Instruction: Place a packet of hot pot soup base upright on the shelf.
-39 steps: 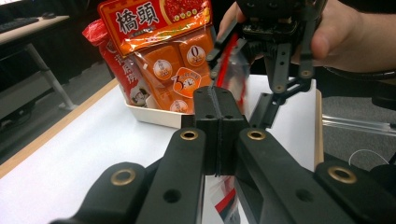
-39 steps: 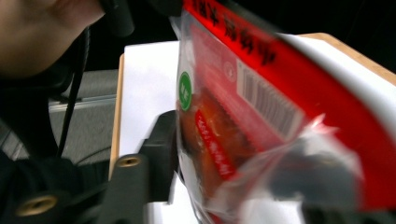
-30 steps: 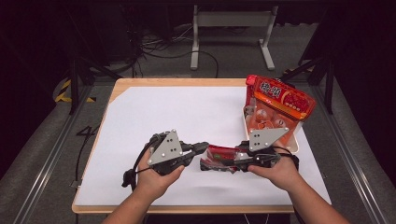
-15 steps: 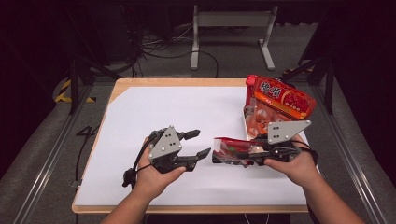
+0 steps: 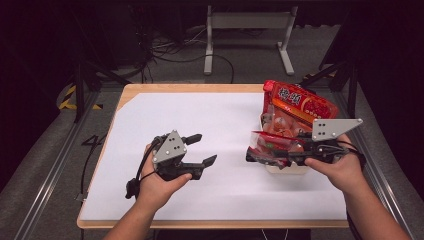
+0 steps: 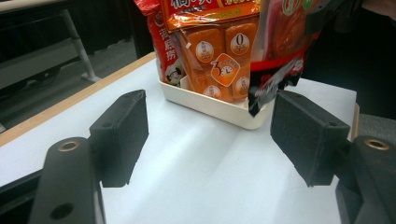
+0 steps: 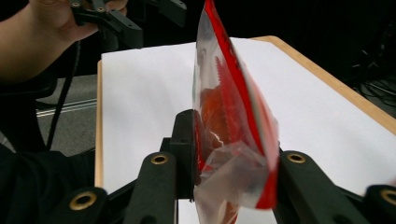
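My right gripper (image 5: pixel 261 154) is shut on a red and clear snack pouch (image 5: pixel 274 145) and holds it in the air just left of a white tray (image 5: pixel 286 169). In the right gripper view the pouch (image 7: pixel 229 107) stands on edge between the pads of my right gripper (image 7: pixel 229 144). Tall red and orange bags (image 5: pixel 300 106) stand upright in the tray. My left gripper (image 5: pixel 201 148) hovers over the white sheet left of the pouch. Its jaws have just been opening, with nothing between them. In the left gripper view, my left gripper (image 6: pixel 210 135) faces the tray (image 6: pixel 205 103).
A white sheet (image 5: pixel 220 120) covers the wooden table (image 5: pixel 200 88). The tray sits near the right edge. Beyond the far edge are a metal stand (image 5: pixel 247 22) and floor cables (image 5: pixel 175 52). Dark frame rails (image 5: pixel 50 170) run along both sides.
The left gripper has let go of the pouch and opened its jaws. The right gripper has carried the pouch right and upward, to the tray's side.
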